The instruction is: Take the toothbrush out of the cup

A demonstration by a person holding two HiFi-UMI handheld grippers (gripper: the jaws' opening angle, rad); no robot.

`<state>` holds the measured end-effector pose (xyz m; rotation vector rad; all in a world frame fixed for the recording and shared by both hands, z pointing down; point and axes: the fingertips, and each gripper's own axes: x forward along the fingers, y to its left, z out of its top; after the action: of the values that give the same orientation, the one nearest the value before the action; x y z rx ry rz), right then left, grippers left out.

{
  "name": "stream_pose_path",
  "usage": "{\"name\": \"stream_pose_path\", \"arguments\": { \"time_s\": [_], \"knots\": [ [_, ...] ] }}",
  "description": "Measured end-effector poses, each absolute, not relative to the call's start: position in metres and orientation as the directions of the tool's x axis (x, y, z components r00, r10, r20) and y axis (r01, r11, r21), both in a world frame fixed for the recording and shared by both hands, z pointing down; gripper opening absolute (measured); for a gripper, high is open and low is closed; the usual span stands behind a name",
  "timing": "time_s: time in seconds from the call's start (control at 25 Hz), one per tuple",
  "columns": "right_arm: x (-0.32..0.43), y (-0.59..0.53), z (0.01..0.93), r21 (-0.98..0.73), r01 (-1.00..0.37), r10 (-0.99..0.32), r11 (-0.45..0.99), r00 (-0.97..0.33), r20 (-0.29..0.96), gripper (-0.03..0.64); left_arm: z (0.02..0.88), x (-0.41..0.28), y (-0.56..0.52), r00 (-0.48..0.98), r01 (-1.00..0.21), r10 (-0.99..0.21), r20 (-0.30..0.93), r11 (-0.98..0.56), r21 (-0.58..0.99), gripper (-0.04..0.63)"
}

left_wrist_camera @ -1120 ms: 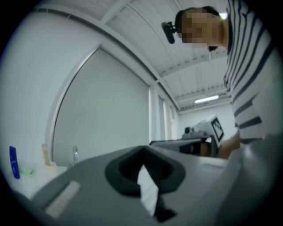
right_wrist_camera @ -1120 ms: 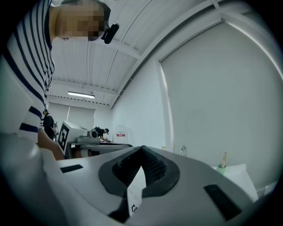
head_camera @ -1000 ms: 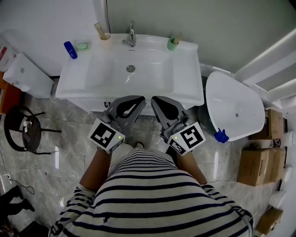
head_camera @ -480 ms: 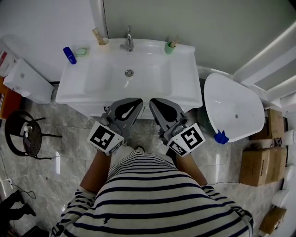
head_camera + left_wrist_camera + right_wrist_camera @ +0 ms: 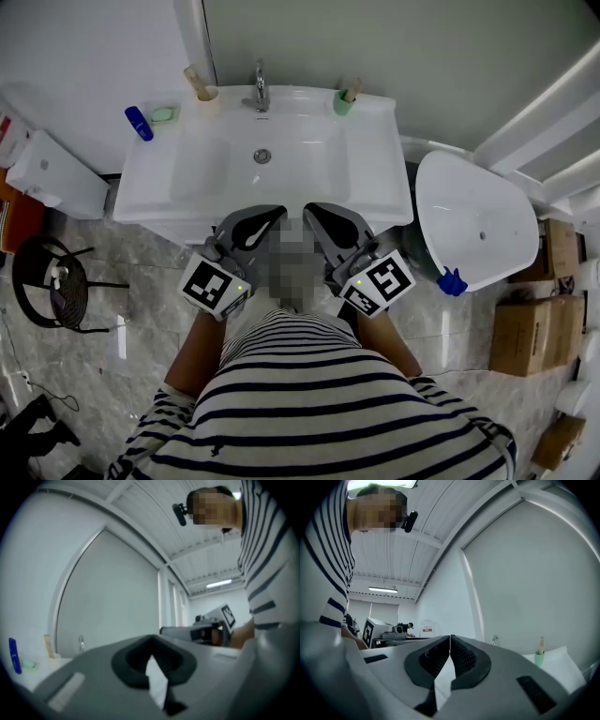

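Both are clenched on nothing: the left hand-held gripper (image 5: 274, 214) and the right hand-held gripper (image 5: 315, 210) sit side by side near the front edge of the sink (image 5: 380, 192), well apart from the cups. A toothbrush (image 5: 352, 87) stands tilted in the green cup (image 5: 343, 104) right of the tap (image 5: 260, 82). Another brush (image 5: 195, 79) leans in a beige cup (image 5: 210, 97) on the left. Either brush looks light, stiff, thin and probably slick, so it is best pinched on the exposed upper handle and lifted straight up, or the light cup may tip
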<state>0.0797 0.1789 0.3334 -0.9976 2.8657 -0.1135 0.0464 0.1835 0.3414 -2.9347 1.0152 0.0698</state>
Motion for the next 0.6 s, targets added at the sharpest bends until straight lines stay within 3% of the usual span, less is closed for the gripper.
{"name": "stream_pose_path", "arguments": {
  "time_s": [0.6],
  "knots": [
    [0.047, 0.056, 0.345, -0.118, -0.670, -0.676, 0.733, -0.736, -0.020, 0.008, 0.350, 0.014, 0.056, 0.822, -0.566, -0.566, -0.058, -0.824, 0.020, 0.006]
  ]
}}
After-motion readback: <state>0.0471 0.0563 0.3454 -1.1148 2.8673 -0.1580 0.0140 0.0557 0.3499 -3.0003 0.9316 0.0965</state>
